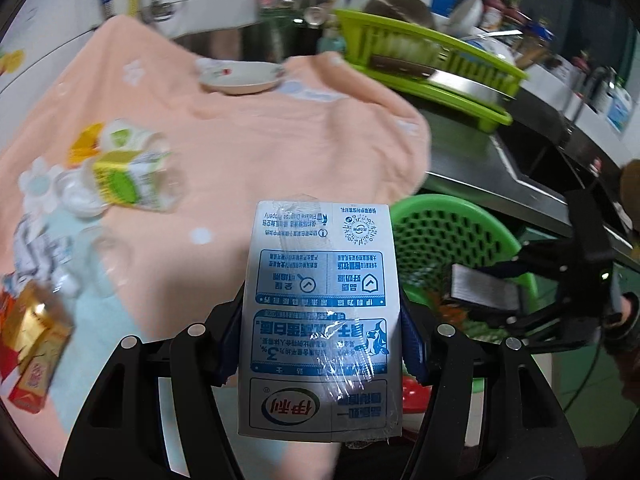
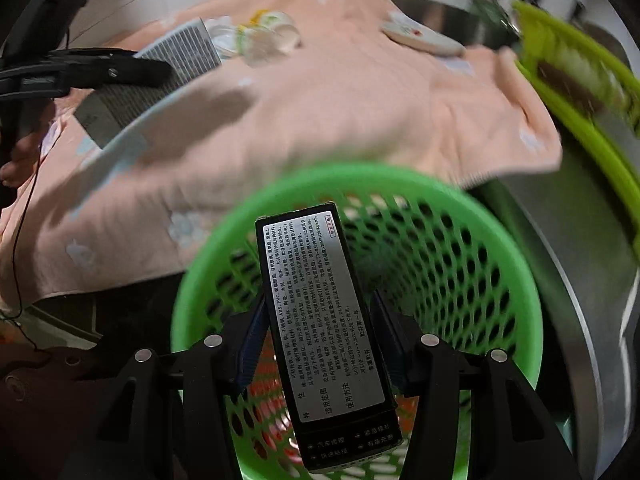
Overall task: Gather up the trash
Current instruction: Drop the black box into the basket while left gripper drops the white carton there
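My left gripper [image 1: 320,344] is shut on a white and blue milk carton [image 1: 320,312], held above the edge of the peach cloth [image 1: 248,152]. My right gripper [image 2: 316,336] is shut on a black box with a silver label [image 2: 324,320], held over the green mesh basket [image 2: 460,208]. The basket also shows in the left wrist view [image 1: 440,232], to the right of the carton, with the right gripper [image 1: 492,292] above it. More trash lies on the cloth at the left: a yellow-green bottle [image 1: 132,176], clear plastic cups [image 1: 80,196] and a red and gold box [image 1: 32,352].
A plate [image 1: 240,76] sits at the far side of the cloth. A lime green dish rack [image 1: 432,64] stands on the steel counter [image 1: 472,160] to the right. Utensils and bottles line the back wall. The left gripper's carton shows at the upper left of the right wrist view [image 2: 144,92].
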The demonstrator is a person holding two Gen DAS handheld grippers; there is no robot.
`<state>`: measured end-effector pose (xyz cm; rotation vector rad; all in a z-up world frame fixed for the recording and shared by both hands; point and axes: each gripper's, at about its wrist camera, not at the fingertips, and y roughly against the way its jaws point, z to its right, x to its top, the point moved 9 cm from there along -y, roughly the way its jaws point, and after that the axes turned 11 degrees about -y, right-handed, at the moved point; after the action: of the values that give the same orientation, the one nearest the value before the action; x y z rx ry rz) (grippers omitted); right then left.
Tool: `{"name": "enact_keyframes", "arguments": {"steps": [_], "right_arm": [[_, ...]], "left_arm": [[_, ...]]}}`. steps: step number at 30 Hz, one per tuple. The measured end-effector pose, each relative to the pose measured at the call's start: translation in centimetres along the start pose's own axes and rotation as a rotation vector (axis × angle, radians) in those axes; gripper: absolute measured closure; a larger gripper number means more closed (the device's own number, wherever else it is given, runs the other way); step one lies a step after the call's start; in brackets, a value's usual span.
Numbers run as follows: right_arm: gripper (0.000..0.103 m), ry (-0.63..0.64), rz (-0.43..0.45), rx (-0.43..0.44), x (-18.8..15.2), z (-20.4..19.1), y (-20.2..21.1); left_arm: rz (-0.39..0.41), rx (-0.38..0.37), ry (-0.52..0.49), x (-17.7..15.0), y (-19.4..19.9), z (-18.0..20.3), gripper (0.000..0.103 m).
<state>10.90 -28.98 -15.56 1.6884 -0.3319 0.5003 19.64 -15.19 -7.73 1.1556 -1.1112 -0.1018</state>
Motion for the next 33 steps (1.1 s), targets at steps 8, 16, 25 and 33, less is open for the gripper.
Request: {"name": "enact_keyframes", "arguments": {"steps": [8,16,25,33], "right_arm": [[0.044,-0.093,0.026,-0.025,-2.6,3.2,1.5],[0.036,-0.123,0.071,-0.064,-4.2,4.9,3.7],[0.032,-0.136,0.101,-0.058,-4.4,4.9,4.6],[0.028,-0.099,0.127,-0.033,-2.3,3.0,4.9]], "left_arm": [[-0.011,-0.077,-0.070,1.6,-2.2,6.3,0.040],[-0.040,-0.112,-0.096,2.4,-4.2,9.8,0.038],[-0.040,-0.100,-0.118,2.5,-4.5,11.0,0.023],[-0.005,-0.033,-0.093,2.2,-1.7,7.9,0.018]]}}
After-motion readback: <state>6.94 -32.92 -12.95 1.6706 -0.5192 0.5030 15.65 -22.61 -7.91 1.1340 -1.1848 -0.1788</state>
